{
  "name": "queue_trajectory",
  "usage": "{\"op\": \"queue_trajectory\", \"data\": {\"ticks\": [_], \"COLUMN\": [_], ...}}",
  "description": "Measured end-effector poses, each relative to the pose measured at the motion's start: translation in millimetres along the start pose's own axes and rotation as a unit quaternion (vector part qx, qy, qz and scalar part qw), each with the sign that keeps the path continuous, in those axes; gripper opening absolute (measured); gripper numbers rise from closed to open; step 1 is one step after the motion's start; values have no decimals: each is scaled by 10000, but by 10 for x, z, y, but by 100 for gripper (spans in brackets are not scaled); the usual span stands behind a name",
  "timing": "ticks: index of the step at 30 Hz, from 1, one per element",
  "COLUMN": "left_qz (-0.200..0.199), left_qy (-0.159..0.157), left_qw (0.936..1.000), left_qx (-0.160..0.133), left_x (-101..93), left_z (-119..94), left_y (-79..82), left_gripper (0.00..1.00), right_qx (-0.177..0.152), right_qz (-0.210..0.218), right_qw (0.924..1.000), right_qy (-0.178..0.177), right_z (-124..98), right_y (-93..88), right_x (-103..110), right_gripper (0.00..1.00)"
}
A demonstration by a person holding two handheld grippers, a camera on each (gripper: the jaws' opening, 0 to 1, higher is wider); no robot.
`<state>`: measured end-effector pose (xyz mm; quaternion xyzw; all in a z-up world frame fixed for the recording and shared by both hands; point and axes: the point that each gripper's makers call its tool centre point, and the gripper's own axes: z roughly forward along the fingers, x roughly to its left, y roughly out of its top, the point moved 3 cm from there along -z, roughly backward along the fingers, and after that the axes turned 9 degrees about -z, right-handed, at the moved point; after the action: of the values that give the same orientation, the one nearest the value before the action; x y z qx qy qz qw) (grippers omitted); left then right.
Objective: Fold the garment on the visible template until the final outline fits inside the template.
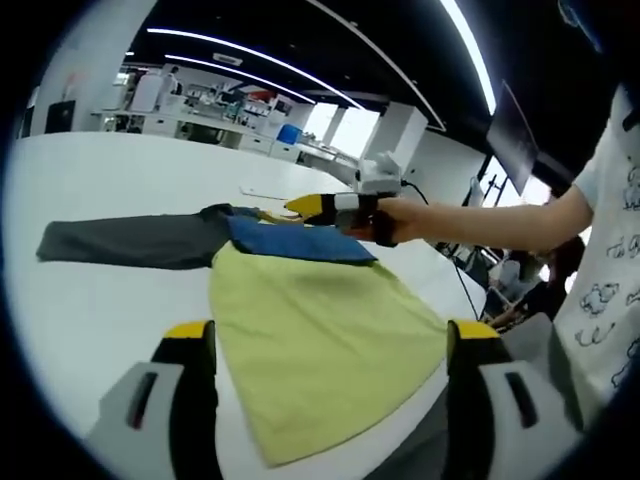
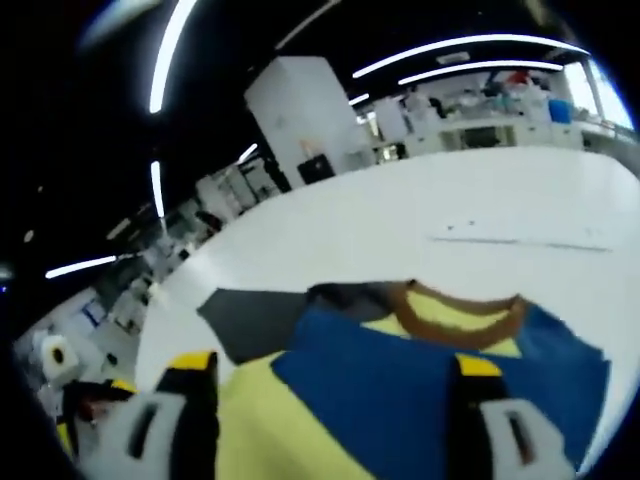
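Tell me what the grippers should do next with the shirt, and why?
Probably fold the grey sleeve in over the yellow body. It lies stretched out flat on the white table, far past the rest of the shirt, while the right gripper hovers by the collar with its jaws open.

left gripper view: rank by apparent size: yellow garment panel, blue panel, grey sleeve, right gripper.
1. yellow panel, largest, though nearest the camera
2. grey sleeve
3. blue panel, close to the sleeve, so that order is unsure
4. right gripper, smallest, and farther off
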<state>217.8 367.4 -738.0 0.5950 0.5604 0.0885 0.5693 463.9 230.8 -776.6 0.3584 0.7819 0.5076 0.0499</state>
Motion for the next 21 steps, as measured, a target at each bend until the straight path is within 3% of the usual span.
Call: {"op": "queue_trajectory", "data": {"ticks": [8, 10, 14, 21], "left_qz": [-34, -27, -46, -35], "left_qy": [-41, -47, -67, -77], "left_qw": [10000, 10000, 9999, 9999], "left_qx": [47, 64, 71, 79], "left_x": [-25, -37, -63, -88], "left_z": [5, 5, 14, 37], "left_y": [-47, -60, -65, -54], "left_gripper": [93, 93, 93, 93], "right_qx": [154, 154, 80, 195], "right_qz": [-198, -76, 153, 99], "right_qw": [9989, 9983, 9972, 9951], "right_qy": [-385, -555, -733, -967], "right_z": [-433, -554, -662, -860], "right_y": [-169, -212, -249, -343], "right_x": [-321, -497, -658, -888], "right_gripper": [92, 92, 90, 88]}}
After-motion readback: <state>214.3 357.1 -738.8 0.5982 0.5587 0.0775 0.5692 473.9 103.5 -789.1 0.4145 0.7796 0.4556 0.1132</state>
